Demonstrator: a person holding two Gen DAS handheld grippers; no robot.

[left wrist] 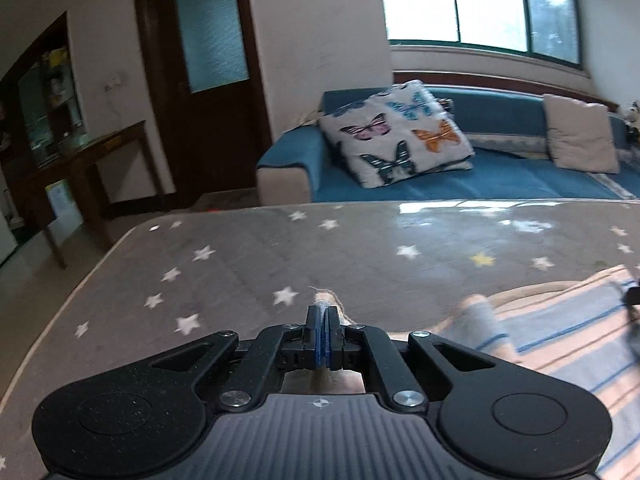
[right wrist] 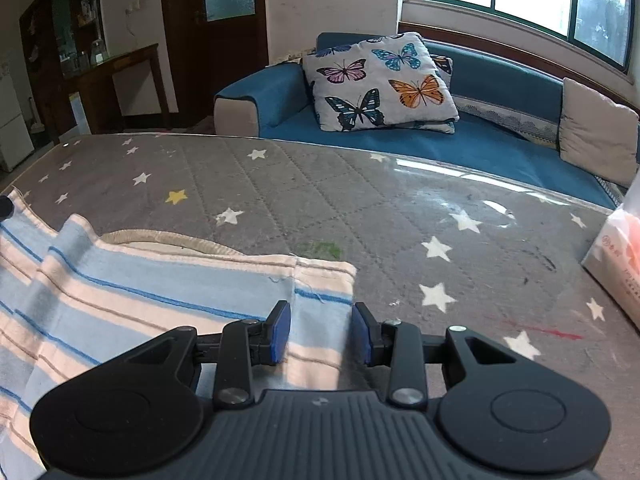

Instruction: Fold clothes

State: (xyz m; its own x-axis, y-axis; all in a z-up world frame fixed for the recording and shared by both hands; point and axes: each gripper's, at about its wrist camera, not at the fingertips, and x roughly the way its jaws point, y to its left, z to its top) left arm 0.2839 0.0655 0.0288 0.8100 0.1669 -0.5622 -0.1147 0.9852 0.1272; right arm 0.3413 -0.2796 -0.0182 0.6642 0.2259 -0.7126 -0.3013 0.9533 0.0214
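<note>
Striped blue-and-peach garment (right wrist: 120, 300) lies rumpled; left hand-held gripper (left wrist: 325, 312) pinches its edge, right hand-held gripper (right wrist: 322, 320) spread.

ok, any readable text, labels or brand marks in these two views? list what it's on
Nothing can be read in full.
Tissue pack, right edge of the right wrist view: a round red logo and red characters, too blurred and cut off to read.
Box or poster under the side table, left wrist view: pale panel, any print too small to read.
Striped garment, star-print table cover, butterfly cushion: patterns only, no text.
</note>
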